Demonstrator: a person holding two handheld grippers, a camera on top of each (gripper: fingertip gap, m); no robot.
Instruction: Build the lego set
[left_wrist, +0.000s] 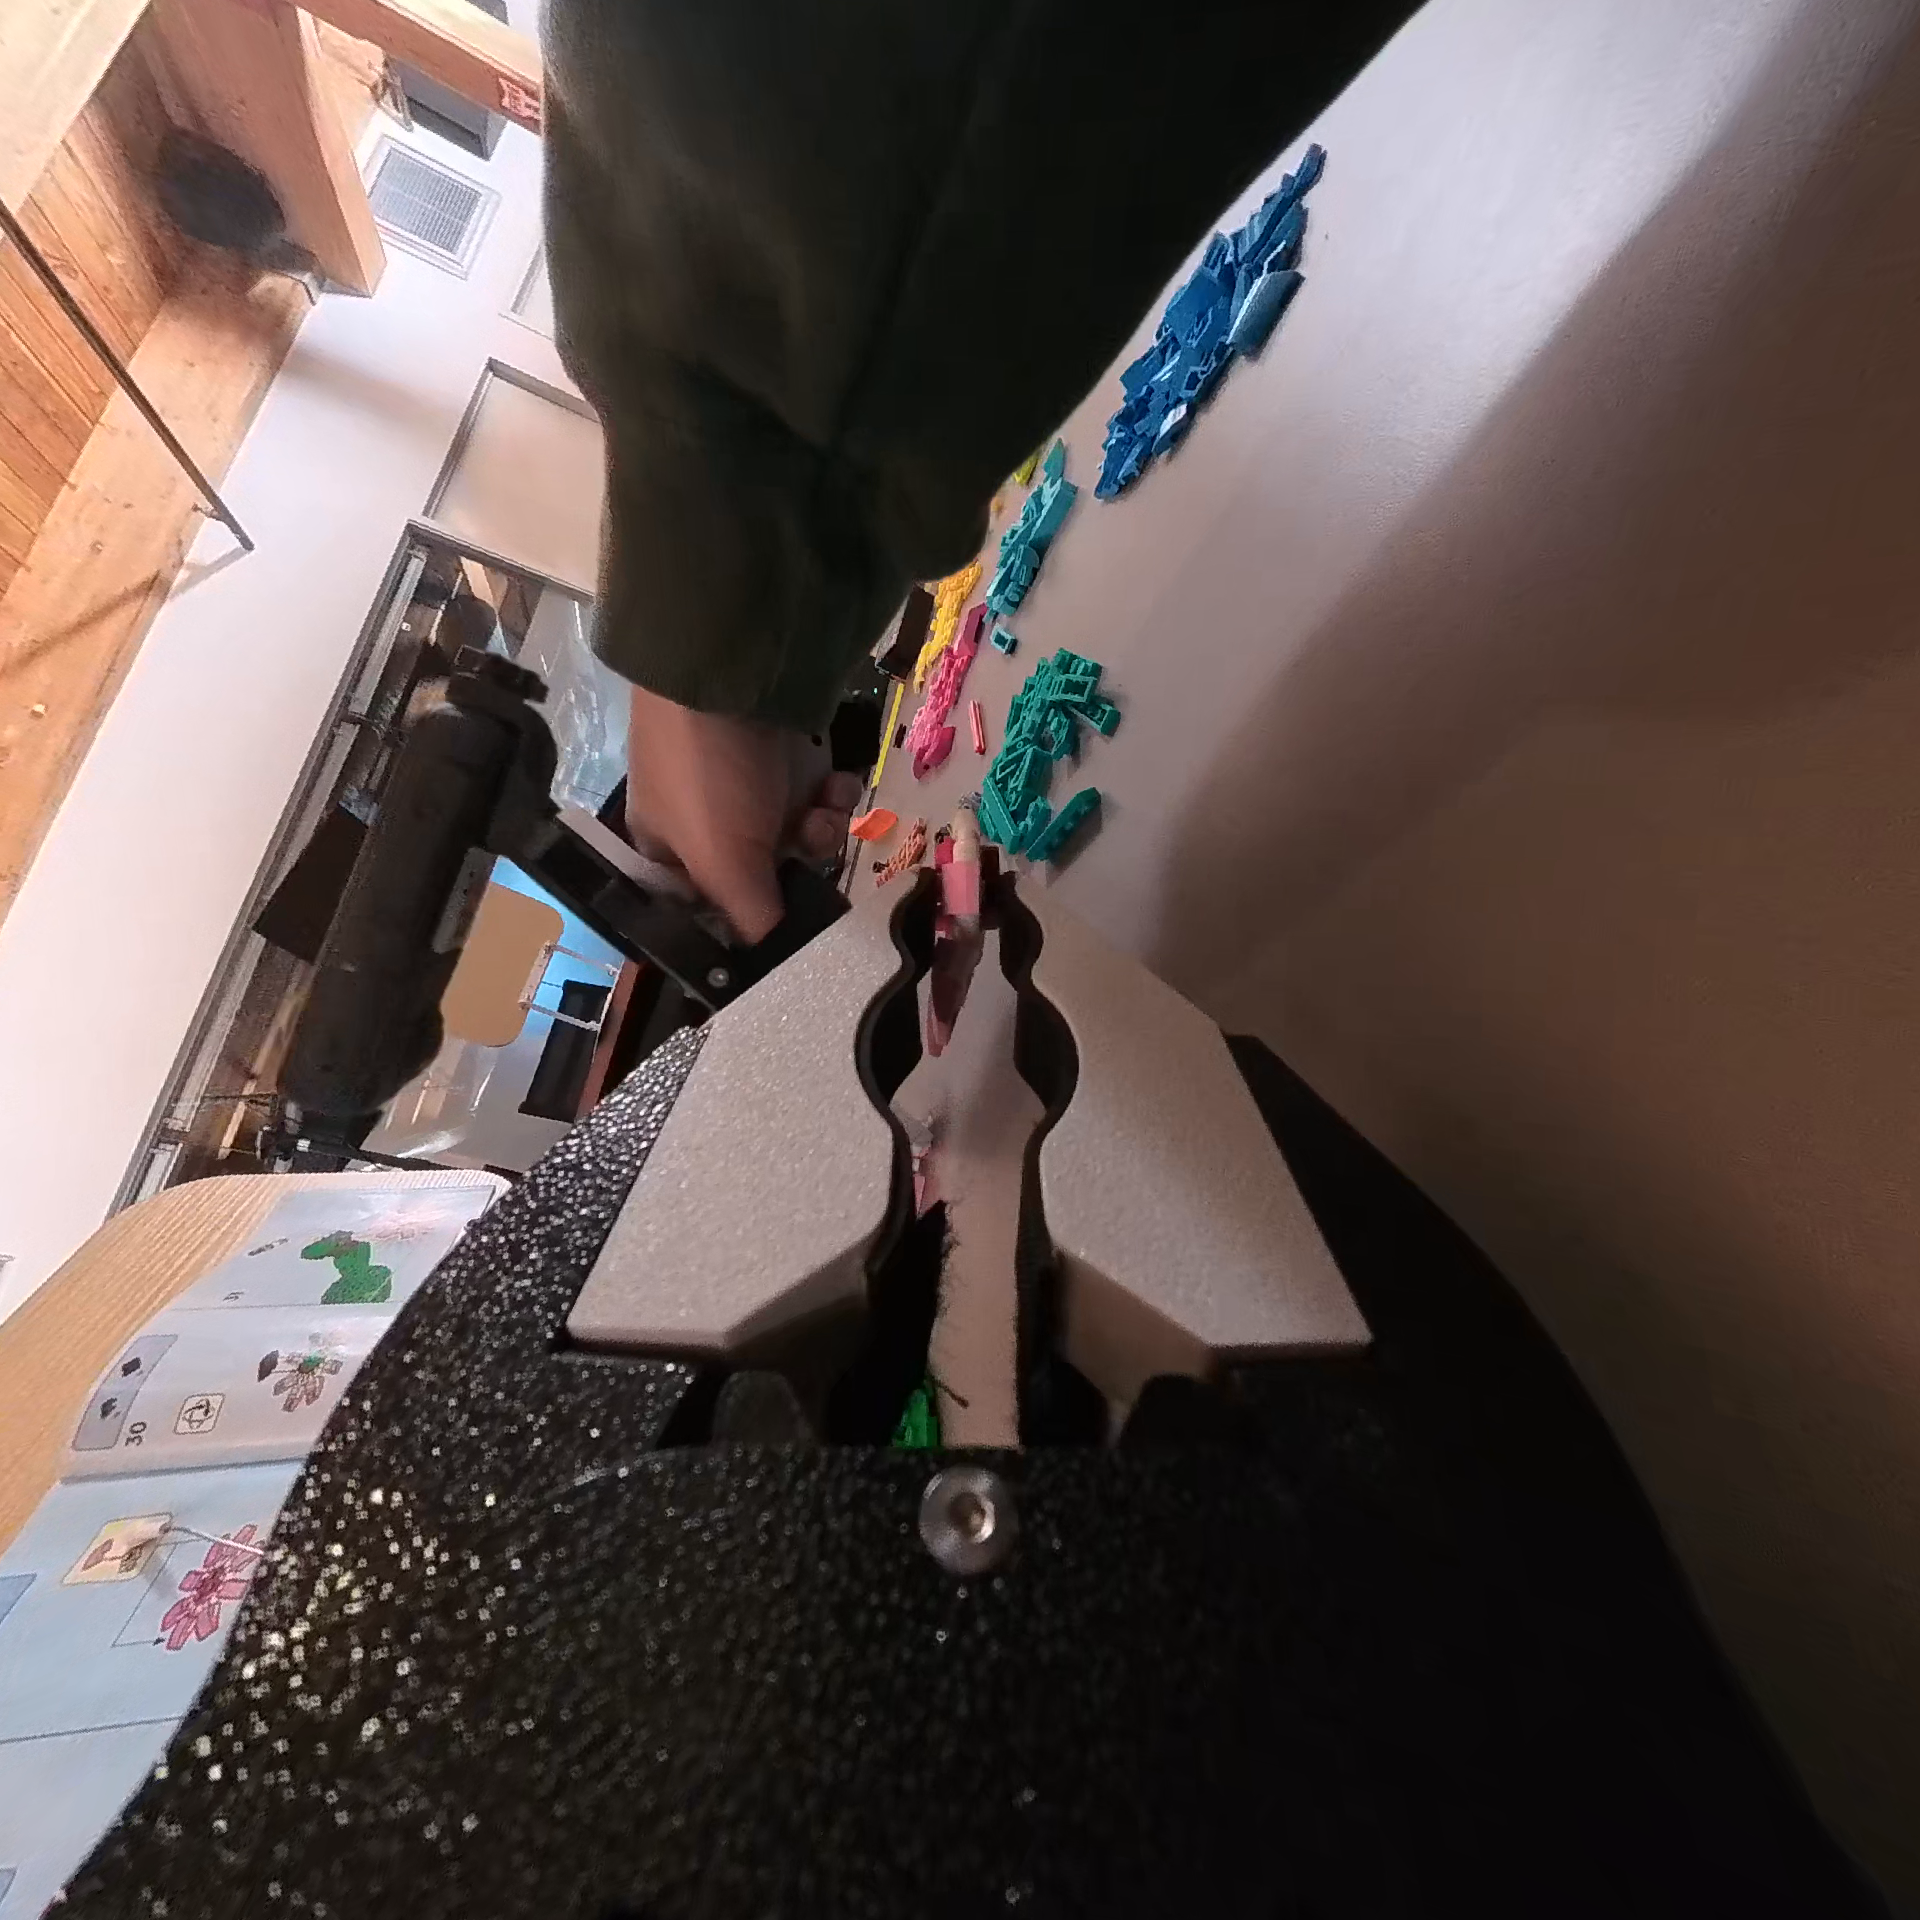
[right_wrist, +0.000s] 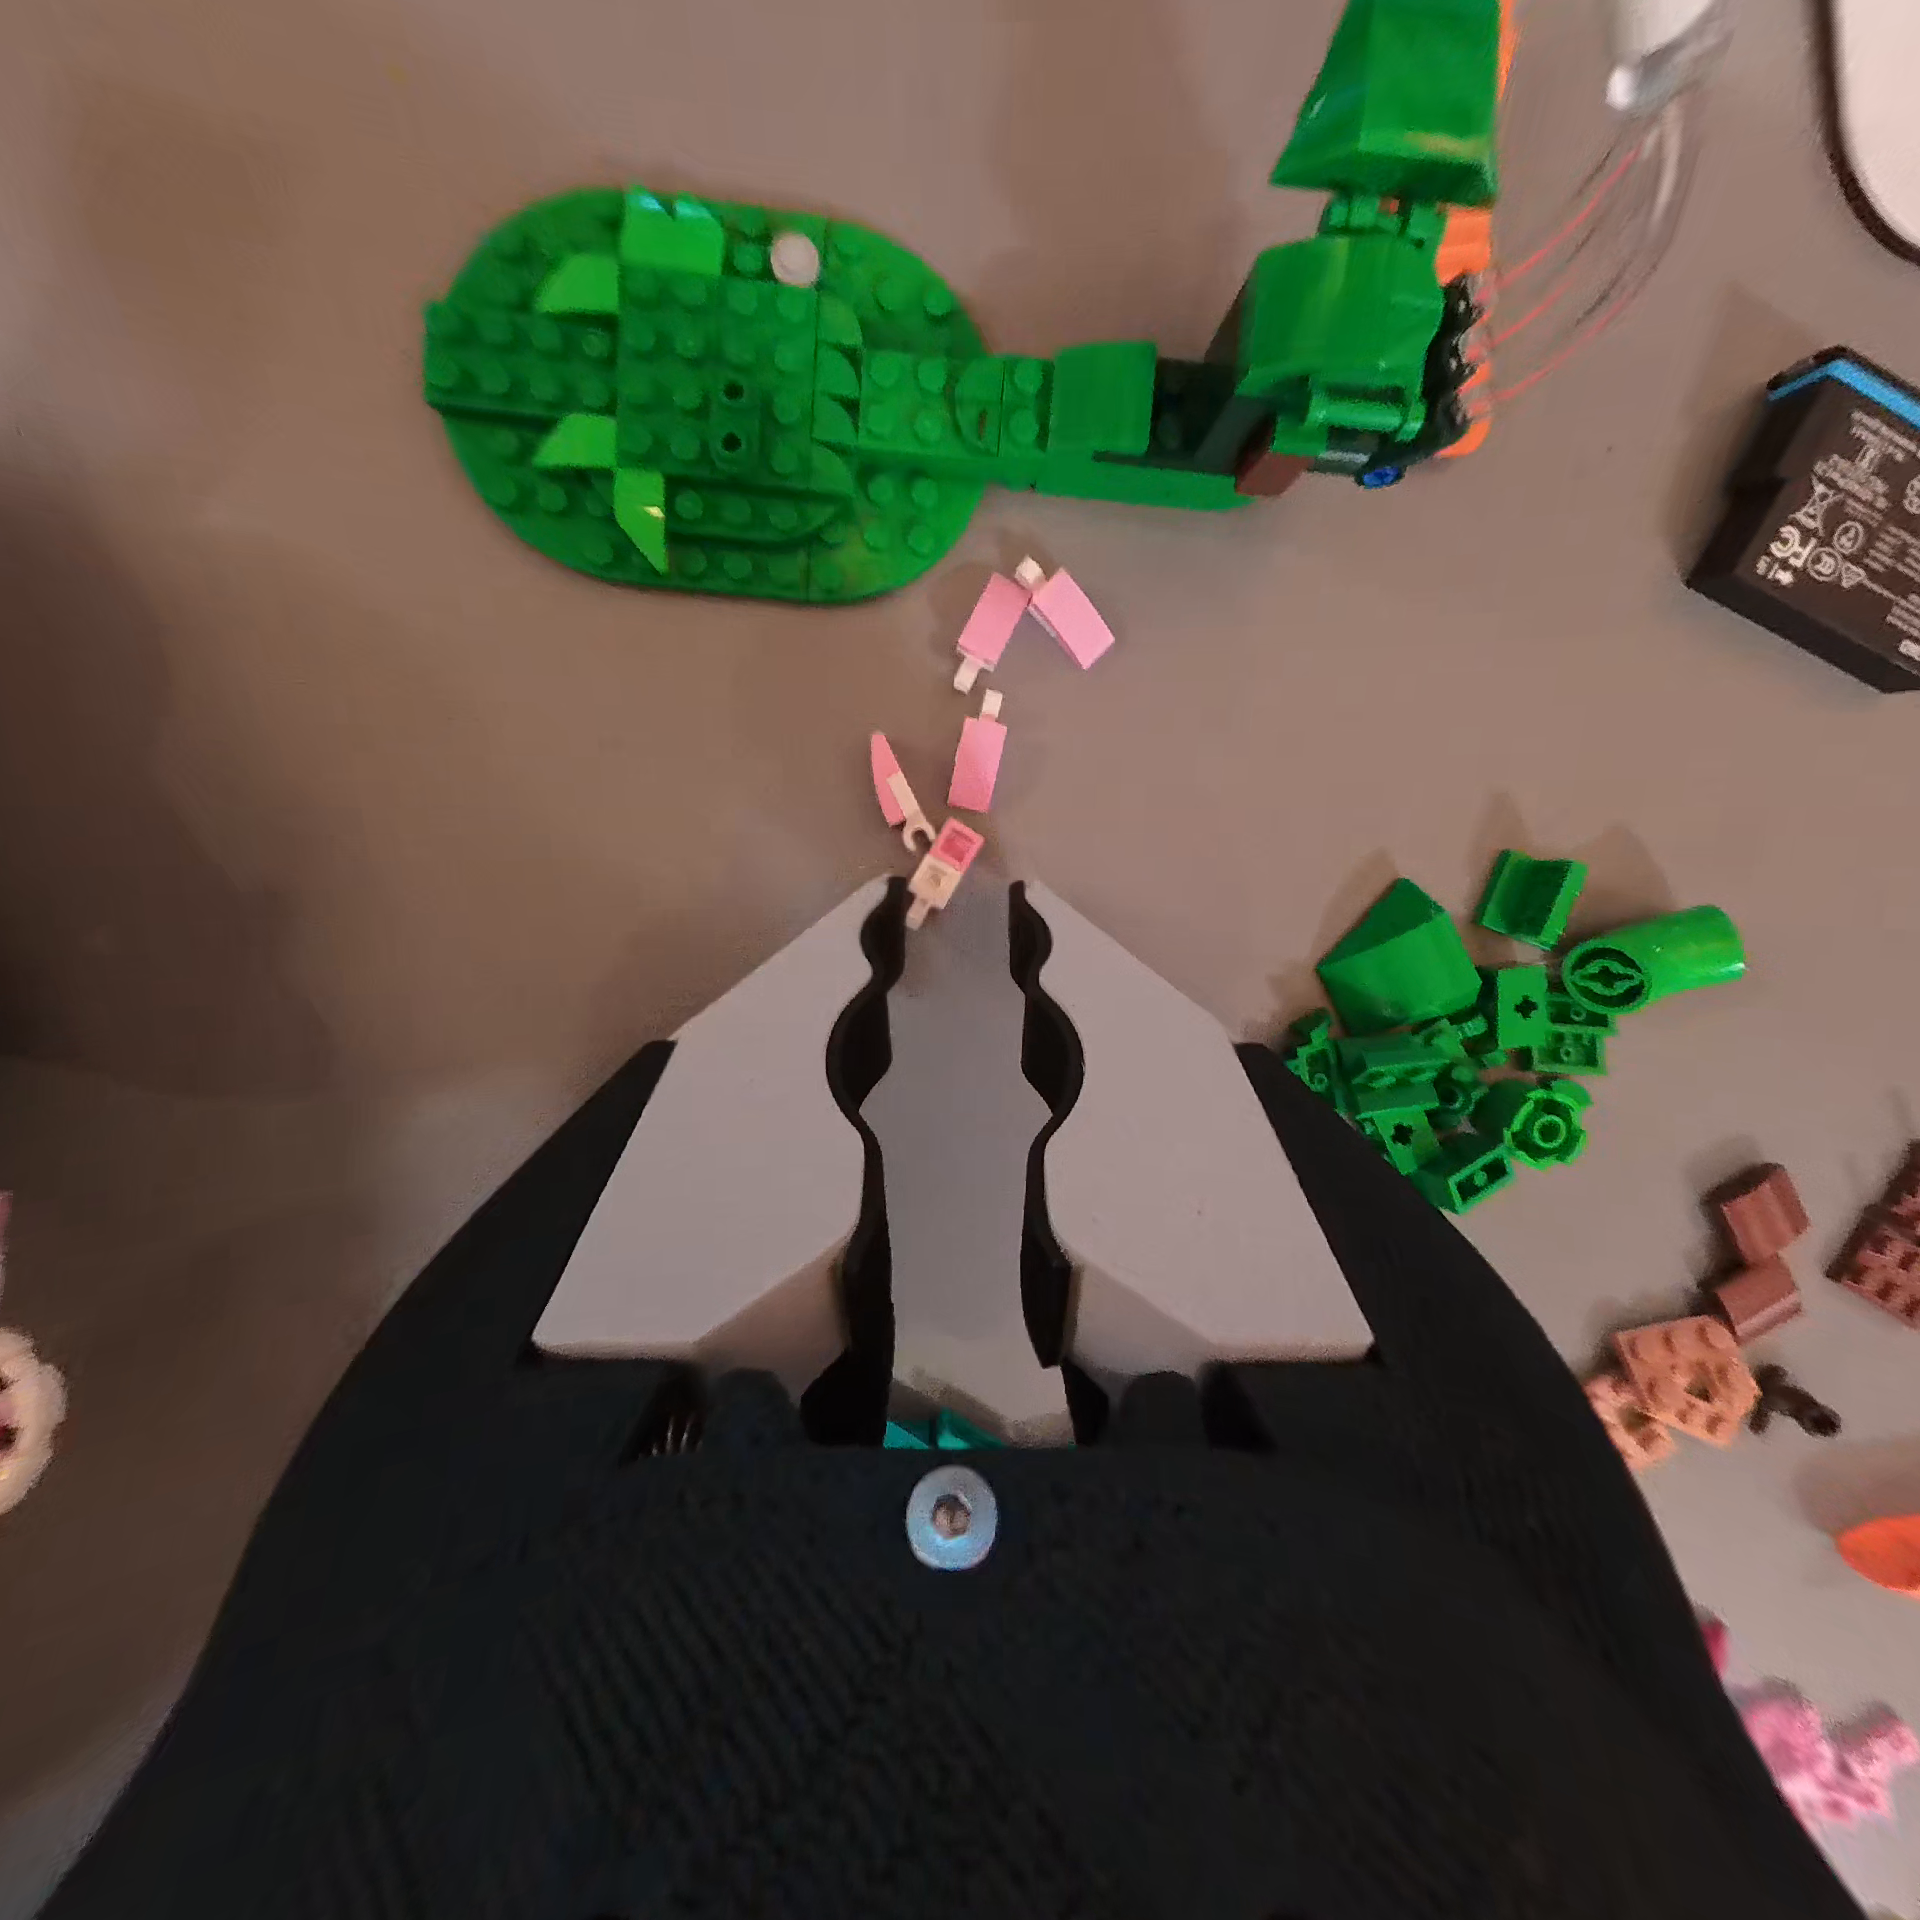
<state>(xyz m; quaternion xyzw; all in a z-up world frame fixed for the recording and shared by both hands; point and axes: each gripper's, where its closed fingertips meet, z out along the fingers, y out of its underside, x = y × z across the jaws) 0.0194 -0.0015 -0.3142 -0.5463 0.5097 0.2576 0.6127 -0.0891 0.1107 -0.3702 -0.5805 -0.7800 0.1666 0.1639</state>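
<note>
In the left wrist view my left gripper (left_wrist: 961, 883) is shut on a pink Lego petal piece (left_wrist: 954, 940) that sticks out past the tips, above the grey table (left_wrist: 1455, 935). In the right wrist view my right gripper (right_wrist: 956, 899) is open and empty, low over the table. A small pink-and-white piece (right_wrist: 943, 862) lies just ahead of its left fingertip. Several more pink petal pieces (right_wrist: 979, 764) lie in a line beyond it. The green build, an oval studded plate (right_wrist: 520, 395) with a stem (right_wrist: 1340, 332) rising at the right, lies farther ahead.
Loose green bricks (right_wrist: 1455, 1049) and brown bricks (right_wrist: 1745, 1299) lie to the right, with a black battery block (right_wrist: 1818, 520). In the left wrist view a person's hand (left_wrist: 717, 800) holds the other gripper; blue (left_wrist: 1205, 322), teal (left_wrist: 1044, 758) and magenta (left_wrist: 940, 696) piles lie beyond. An instruction booklet (left_wrist: 208, 1403) lies lower left. The gap from one gripper's tips to the other's is roughly 15 cm. My left tips are about 15 cm from the oval studded plate (right_wrist: 520, 395), my right tips only 10 cm.
</note>
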